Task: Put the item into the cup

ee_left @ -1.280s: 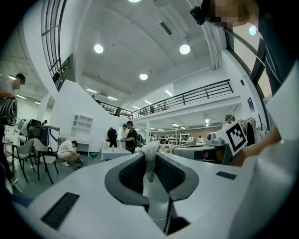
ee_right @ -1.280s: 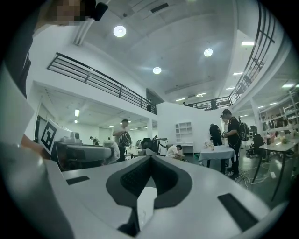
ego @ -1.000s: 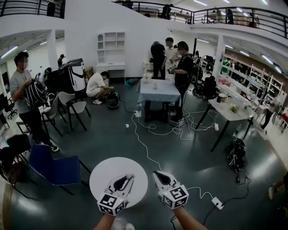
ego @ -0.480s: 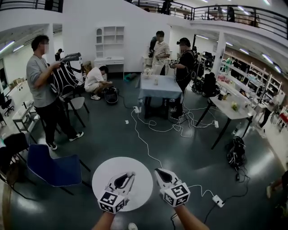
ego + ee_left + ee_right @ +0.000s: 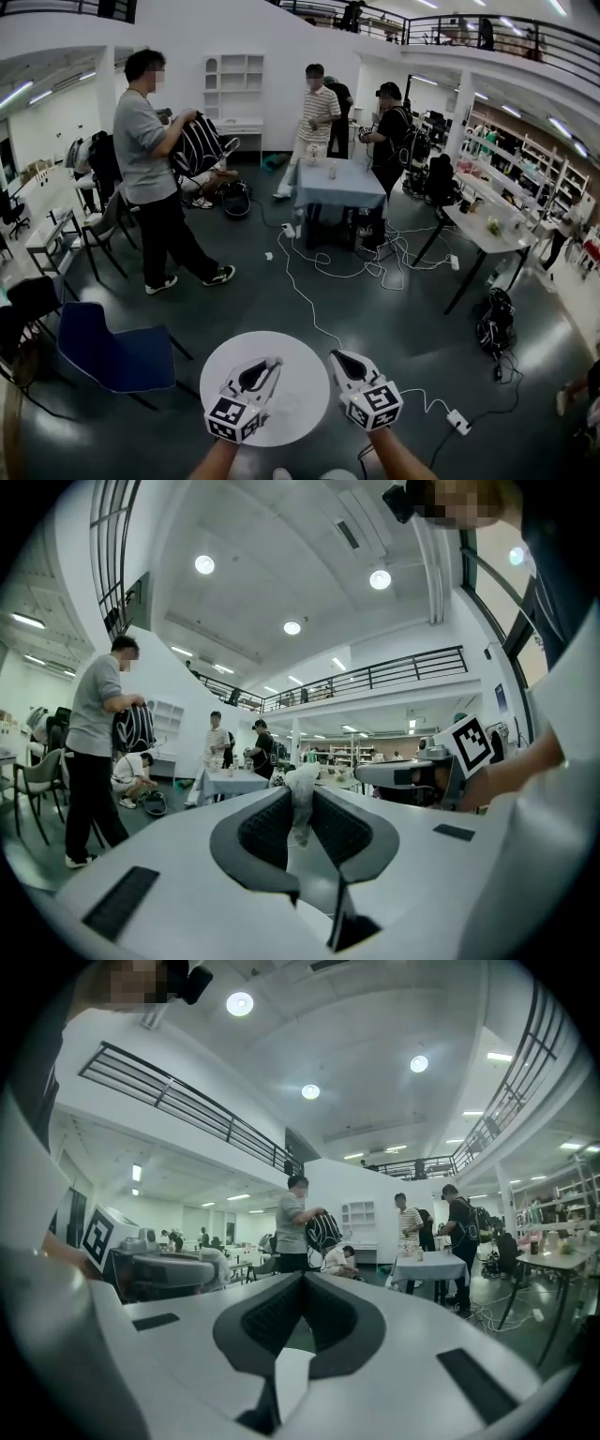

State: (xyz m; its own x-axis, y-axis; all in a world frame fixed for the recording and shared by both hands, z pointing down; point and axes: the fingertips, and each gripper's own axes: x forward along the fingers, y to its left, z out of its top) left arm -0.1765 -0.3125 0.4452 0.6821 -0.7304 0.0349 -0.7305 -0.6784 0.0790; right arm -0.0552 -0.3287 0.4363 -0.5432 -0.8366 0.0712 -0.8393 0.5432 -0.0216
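Observation:
In the left gripper view a white crumpled item [image 5: 302, 810] is pinched between the dark pads of my left gripper [image 5: 302, 794], which is shut on it. In the head view that left gripper [image 5: 270, 365] hangs over the round white table [image 5: 234, 361], and the item is too small to make out. My right gripper [image 5: 336, 357] hovers at the table's right edge. The right gripper view shows the right gripper [image 5: 302, 1283] shut with nothing between its pads. A faint clear outline, perhaps a cup [image 5: 281, 405], sits on the table between the grippers.
A blue chair [image 5: 112, 354] stands left of the table. White cables [image 5: 305, 300] and a power strip [image 5: 458, 422] lie on the dark floor. A person carrying a striped bag [image 5: 155, 169] walks at the left, and others stand by a cloth-covered table [image 5: 333, 187].
The person with the striped bag has walked rightward across the room. Both grippers keep nearly the same place over the round table, and the left one still holds the white item.

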